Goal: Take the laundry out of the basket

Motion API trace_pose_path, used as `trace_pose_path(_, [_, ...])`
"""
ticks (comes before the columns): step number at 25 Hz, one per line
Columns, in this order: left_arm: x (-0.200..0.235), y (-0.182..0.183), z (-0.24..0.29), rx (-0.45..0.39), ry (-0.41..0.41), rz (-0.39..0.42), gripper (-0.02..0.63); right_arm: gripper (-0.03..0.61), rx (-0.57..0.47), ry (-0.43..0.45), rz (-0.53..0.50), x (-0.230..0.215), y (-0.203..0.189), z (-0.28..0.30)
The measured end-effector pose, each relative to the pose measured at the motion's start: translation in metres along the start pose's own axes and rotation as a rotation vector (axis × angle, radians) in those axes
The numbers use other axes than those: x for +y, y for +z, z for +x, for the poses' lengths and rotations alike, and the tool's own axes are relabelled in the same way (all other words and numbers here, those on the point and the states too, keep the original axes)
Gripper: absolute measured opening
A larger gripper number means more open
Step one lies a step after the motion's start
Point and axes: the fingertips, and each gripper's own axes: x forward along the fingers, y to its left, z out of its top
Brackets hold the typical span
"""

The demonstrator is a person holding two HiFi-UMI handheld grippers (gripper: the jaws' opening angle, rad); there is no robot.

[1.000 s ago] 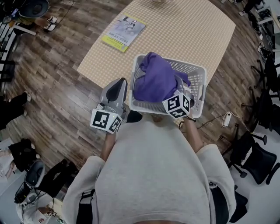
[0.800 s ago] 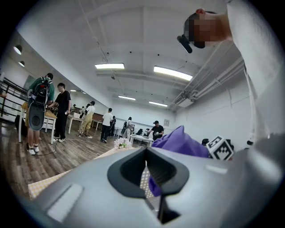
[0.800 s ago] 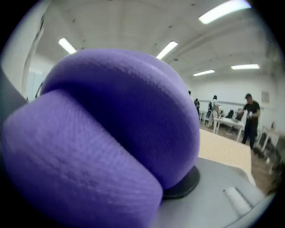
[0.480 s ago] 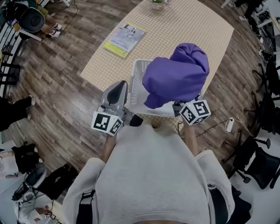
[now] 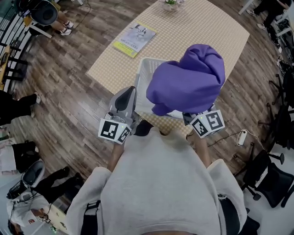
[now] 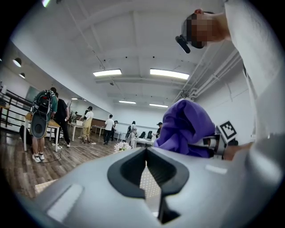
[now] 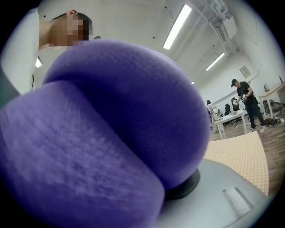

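Garment (image 5: 188,80) of deep purple, thick and softly knit, bunched into one rounded lump with a deep fold across the top. Hangs in the air above the right and near part of the basket (image 5: 146,72) and hides most of it from the head view. Fills nearly the whole right gripper view, swelling over the grey lower jaw.

Right claw (image 5: 193,116) clamped on the garment from beneath, tips buried in the cloth, marker cube turned up toward the head camera just near of the lump. Right forearm stretched forward from a grey sweatshirt. Left claw (image 5: 127,93) held level just left of the basket's near left corner, pointing far, jaws drawn together with only a thin slit between them and nothing in it.

Basket white, lattice-walled, standing at the near edge of a beige checked surface (image 5: 193,27). Shows only a left strip of wall and rim; cannot tell what lies inside. Farther off on the same surface, a booklet (image 5: 134,40) to the left and a small bunch of flowers (image 5: 170,2) at the far edge.
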Motion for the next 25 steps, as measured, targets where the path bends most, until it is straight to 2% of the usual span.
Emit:
trace_pose_path(11, [-0.032,0.03,-0.051,-0.104,-0.026,0.041,0.009,0.242,-0.135,0.033,-0.124,0.061,0.064,-0.05])
trace_pose_path(19, [-0.041,0.04,-0.149,-0.157,-0.016,0.032,0.009,0.242,-0.161,0.014,-0.258,0.145,0.065,-0.101])
trace_pose_path(25, [-0.064,0.041,-0.206,-0.163,-0.062,0.034,0.009,0.242,-0.157,-0.002,-0.217,0.199,0.044,-0.15])
